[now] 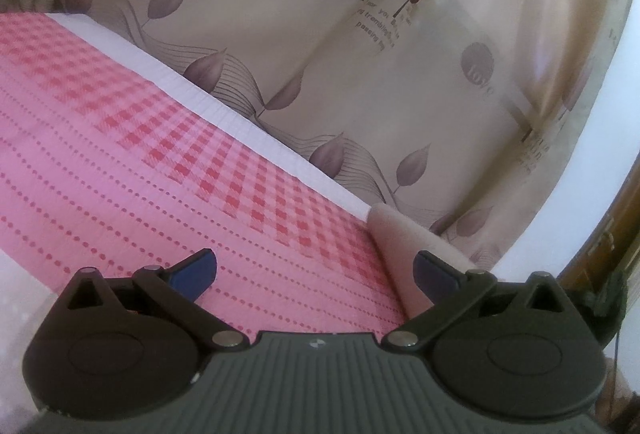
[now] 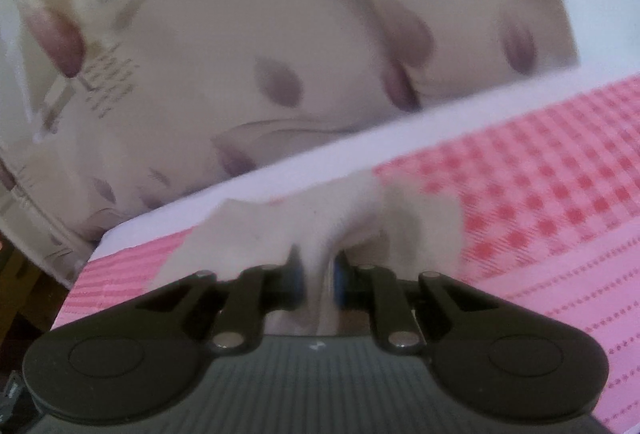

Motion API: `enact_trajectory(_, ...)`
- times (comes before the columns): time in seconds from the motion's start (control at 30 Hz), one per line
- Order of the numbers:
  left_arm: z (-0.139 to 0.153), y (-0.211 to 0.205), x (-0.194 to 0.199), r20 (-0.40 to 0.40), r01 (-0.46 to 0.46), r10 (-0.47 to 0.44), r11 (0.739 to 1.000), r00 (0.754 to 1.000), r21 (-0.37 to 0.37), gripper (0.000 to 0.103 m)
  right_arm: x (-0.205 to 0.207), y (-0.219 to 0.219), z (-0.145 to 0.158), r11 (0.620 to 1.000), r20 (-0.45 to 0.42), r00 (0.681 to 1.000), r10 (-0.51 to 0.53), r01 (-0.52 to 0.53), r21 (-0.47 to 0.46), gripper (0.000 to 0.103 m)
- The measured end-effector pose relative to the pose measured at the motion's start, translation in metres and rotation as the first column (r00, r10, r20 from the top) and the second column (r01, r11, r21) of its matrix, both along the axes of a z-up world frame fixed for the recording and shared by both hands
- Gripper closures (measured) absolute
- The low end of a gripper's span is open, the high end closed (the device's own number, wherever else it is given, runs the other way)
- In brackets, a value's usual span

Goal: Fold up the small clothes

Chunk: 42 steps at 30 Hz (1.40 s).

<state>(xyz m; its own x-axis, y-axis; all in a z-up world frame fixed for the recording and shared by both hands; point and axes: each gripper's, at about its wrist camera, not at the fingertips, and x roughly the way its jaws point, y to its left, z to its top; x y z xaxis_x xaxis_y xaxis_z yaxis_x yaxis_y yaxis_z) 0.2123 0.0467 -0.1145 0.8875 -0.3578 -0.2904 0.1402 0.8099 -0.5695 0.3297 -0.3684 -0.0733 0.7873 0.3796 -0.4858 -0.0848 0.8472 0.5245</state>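
A small pale beige garment [image 2: 344, 214] lies on the pink checked bed cover [image 2: 540, 194]. In the blurred right wrist view my right gripper [image 2: 318, 278] is shut on a bunched fold of it, the cloth pinched between the blue pads and rising in a ridge. In the left wrist view my left gripper [image 1: 316, 272] stands open over the pink cover [image 1: 160, 154] with nothing between its fingers. One edge of the beige garment [image 1: 404, 238] lies by its right fingertip [image 1: 434, 272]; whether they touch I cannot tell.
A beige curtain with purple leaves and printed words [image 1: 360, 54] hangs behind the bed. A white band of sheet [image 1: 224, 102] edges the cover. Dark wooden furniture [image 1: 600, 258] stands at the right edge of the left wrist view.
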Motion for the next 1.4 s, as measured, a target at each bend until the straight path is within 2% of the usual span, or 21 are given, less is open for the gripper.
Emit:
enact_trajectory(0.1, -0.001, 0.0, 0.001, -0.007, 0.001, -0.001, 1.0, 1.0, -0.001, 0.0, -0.005, -0.017, -0.011, 0.999, -0.008, 1.0, -0.03, 0.03, 0.039, 0.088)
enact_trajectory(0.37, -0.001, 0.001, 0.002, -0.01, 0.003, -0.003, 1.0, 1.0, 0.009, 0.0, -0.004, -0.035, -0.015, 0.998, 0.018, 0.999, -0.048, 0.047, 0.047, 0.088)
enact_trajectory(0.57, -0.001, 0.0, 0.003, -0.014, 0.0, 0.0, 1.0, 1.0, 0.017, 0.0, 0.012, -0.024, -0.02, 0.997, 0.015, 1.0, 0.001, 0.0, -0.075, 0.088)
enact_trajectory(0.63, -0.001, 0.0, 0.003, -0.016, -0.001, 0.001, 1.0, 1.0, 0.018, 0.0, 0.014, -0.028, -0.025, 0.998, 0.017, 1.0, 0.006, -0.006, -0.057, 0.087)
enact_trajectory(0.77, -0.002, 0.0, 0.003, -0.018, -0.003, 0.003, 1.0, 1.0, 0.02, 0.0, 0.003, -0.045, -0.026, 0.997, 0.026, 0.999, -0.019, 0.017, 0.071, 0.083)
enact_trajectory(0.9, -0.002, 0.0, 0.002, -0.015, -0.004, 0.004, 1.0, 1.0, 0.021, 0.0, -0.041, -0.061, -0.006, 0.989, 0.149, 0.984, -0.098, 0.079, 0.127, 0.083)
enact_trajectory(0.97, -0.001, -0.001, 0.002, -0.012, -0.002, 0.002, 1.0, 1.0, 0.025, 0.0, -0.07, -0.062, 0.006, 0.987, 0.223, 0.971, -0.084, 0.051, 0.151, 0.083)
enact_trajectory(1.07, -0.001, -0.002, 0.002, -0.009, 0.006, -0.006, 0.999, 1.0, 0.033, 0.0, -0.102, -0.038, 0.022, 0.996, 0.276, 0.96, 0.044, -0.062, 0.058, 0.083)
enact_trajectory(1.17, 0.003, -0.007, -0.001, 0.009, 0.039, -0.039, 0.997, 0.999, 0.065, 0.0, -0.114, 0.0, 0.023, 0.979, 0.259, 0.948, 0.186, -0.157, -0.129, 0.083)
enact_trajectory(1.23, 0.007, -0.017, -0.002, 0.002, 0.11, -0.111, 0.987, 0.994, 0.115, 0.001, -0.108, 0.014, 0.006, 0.957, 0.179, 0.965, 0.189, -0.14, -0.252, 0.084)
enact_trajectory(1.3, 0.014, -0.031, -0.011, -0.012, 0.192, -0.192, 0.969, 0.981, 0.156, 0.001, -0.095, 0.015, -0.016, 0.943, 0.09, 0.984, 0.151, -0.116, -0.311, 0.086)
enact_trajectory(1.37, 0.02, -0.046, -0.03, 0.023, 0.259, -0.266, 0.951, 0.964, 0.168, 0.0, -0.096, 0.015, -0.026, 0.945, 0.104, 0.983, 0.151, -0.113, -0.308, 0.086)
enact_trajectory(1.4, 0.023, -0.058, -0.038, 0.031, 0.276, -0.288, 0.939, 0.957, 0.207, 0.0, -0.099, 0.014, -0.027, 0.947, 0.114, 0.982, 0.148, -0.107, -0.303, 0.086)
